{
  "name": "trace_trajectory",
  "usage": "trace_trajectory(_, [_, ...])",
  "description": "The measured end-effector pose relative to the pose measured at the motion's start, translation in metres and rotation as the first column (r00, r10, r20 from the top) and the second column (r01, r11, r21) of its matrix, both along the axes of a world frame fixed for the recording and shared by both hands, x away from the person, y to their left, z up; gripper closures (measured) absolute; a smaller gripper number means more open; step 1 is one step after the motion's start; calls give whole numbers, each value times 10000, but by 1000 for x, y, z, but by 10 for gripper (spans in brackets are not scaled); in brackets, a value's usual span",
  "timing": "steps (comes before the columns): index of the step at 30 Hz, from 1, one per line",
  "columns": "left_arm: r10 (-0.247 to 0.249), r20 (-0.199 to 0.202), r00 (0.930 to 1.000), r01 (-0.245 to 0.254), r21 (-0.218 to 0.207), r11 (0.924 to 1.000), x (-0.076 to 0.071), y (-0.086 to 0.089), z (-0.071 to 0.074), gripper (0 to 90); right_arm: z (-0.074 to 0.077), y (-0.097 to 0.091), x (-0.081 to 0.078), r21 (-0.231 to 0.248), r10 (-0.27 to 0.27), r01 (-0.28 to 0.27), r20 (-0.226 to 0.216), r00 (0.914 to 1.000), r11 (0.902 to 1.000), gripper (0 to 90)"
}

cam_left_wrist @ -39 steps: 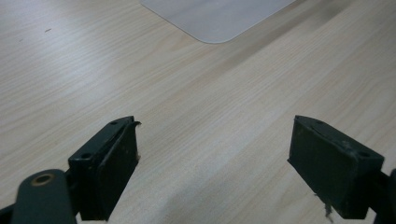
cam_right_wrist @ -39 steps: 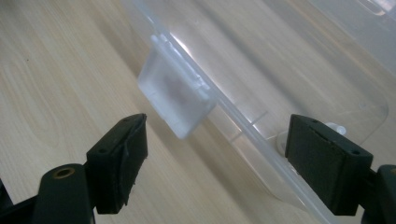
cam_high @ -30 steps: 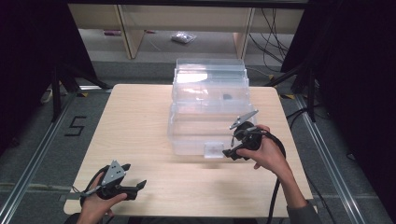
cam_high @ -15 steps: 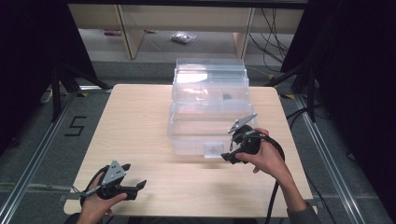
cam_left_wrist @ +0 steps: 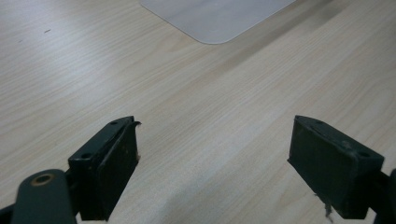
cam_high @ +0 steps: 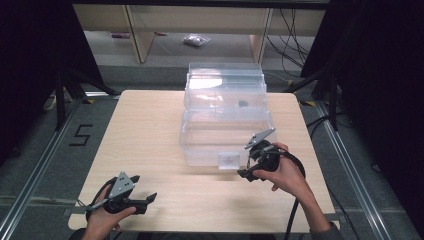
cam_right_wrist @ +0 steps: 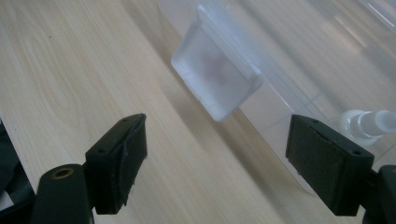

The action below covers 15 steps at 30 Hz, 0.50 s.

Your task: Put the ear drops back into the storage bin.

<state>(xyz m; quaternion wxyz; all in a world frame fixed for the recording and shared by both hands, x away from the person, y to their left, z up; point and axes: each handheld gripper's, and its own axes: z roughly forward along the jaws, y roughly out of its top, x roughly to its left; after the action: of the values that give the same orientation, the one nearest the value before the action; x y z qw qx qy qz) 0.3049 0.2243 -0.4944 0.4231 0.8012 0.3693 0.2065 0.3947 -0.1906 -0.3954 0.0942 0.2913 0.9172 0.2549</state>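
On the pale wooden table [cam_high: 150, 130], the clear plastic lidded storage box [cam_high: 225, 120] stands mid-table. Right tongs [cam_high: 248, 172], jaws apart, sit just beside its frosted front latch [cam_right_wrist: 217, 79]. Left tongs [cam_high: 145, 200] rest well apart, jaws apart too.

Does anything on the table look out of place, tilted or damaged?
Nothing stands out. The clear plastic box stands upright on the table, its front latch hanging down, and both the left gripper and right gripper are open.

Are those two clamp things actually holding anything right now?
No, nothing is held. The right hand-held gripper is open, aimed at the latch on the clear plastic box without touching it. The left hand-held gripper is open over the bare table.
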Motion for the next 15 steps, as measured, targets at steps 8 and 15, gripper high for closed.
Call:
trace_trajectory(8, [-45, 10, 10000, 45, 50, 10000, 0, 0, 0, 152, -3, 1, -6, 196, 96, -96, 21, 10000, 9998, 215])
trace_trajectory(15, [-44, 43, 10000, 44, 38, 10000, 0, 0, 0, 152, -9, 3, -13, 266, 136, -136, -16, 9999, 9996, 215])
